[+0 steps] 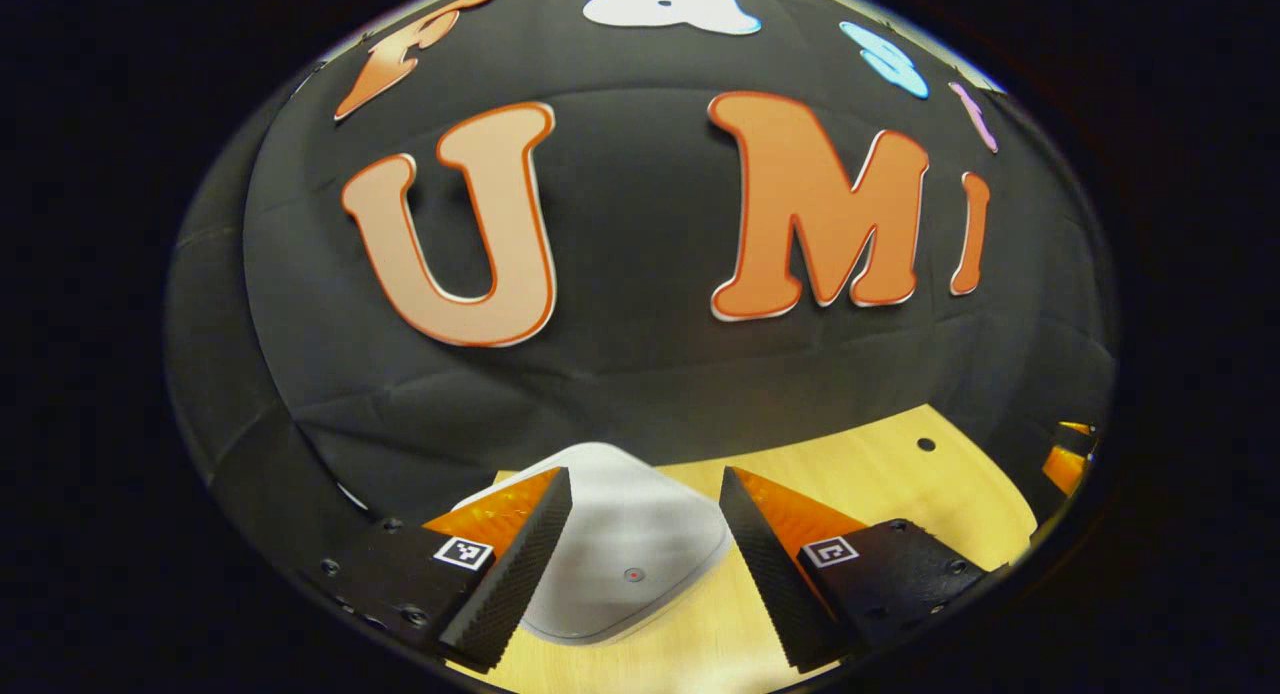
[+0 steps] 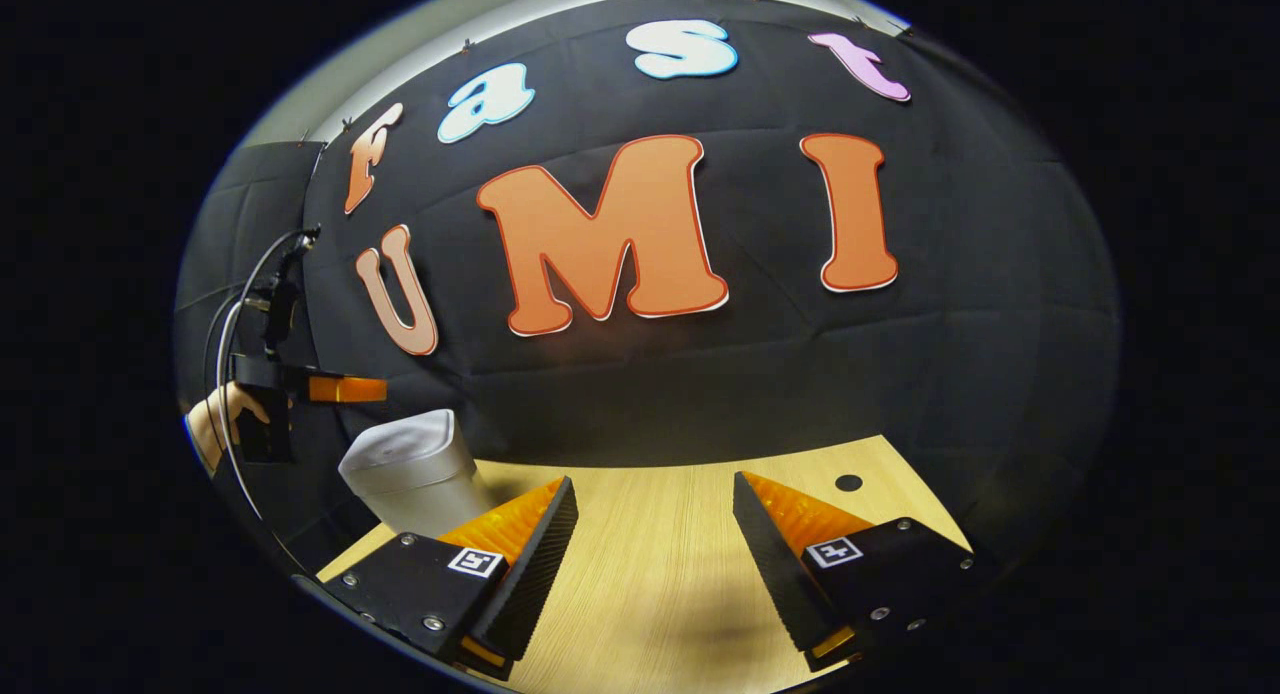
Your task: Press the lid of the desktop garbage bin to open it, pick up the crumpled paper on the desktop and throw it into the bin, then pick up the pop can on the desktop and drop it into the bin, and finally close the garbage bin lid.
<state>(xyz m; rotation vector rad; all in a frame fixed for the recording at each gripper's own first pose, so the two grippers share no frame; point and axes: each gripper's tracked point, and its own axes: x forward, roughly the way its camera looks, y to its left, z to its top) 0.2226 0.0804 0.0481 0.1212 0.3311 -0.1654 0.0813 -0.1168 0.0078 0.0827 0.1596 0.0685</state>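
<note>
Left gripper [image 1: 645, 554] is spread wide and hovering right over the garbage bin [image 1: 625, 559], with nothing pinched. In the left gripper view the white lid [image 1: 640, 519] sits closed between and beneath the two fingers, the left finger overlapping its near-left corner, and whether anything actually touches it I can't tell. The bin stands on the wooden desktop [image 1: 880, 474], close to the black cloth wall.

Moving right, the right gripper [image 2: 655, 559] is also spread wide, holding nothing, with bare desktop between its fingers. In the right gripper view the bin [image 2: 415, 469] is off to that gripper's left, partly behind its left finger. Just above and left of the bin hangs the left gripper [image 2: 335, 389], held by a hand [image 2: 220, 414]. A small dark hole [image 2: 848, 482] marks the desktop at the far right.
</note>
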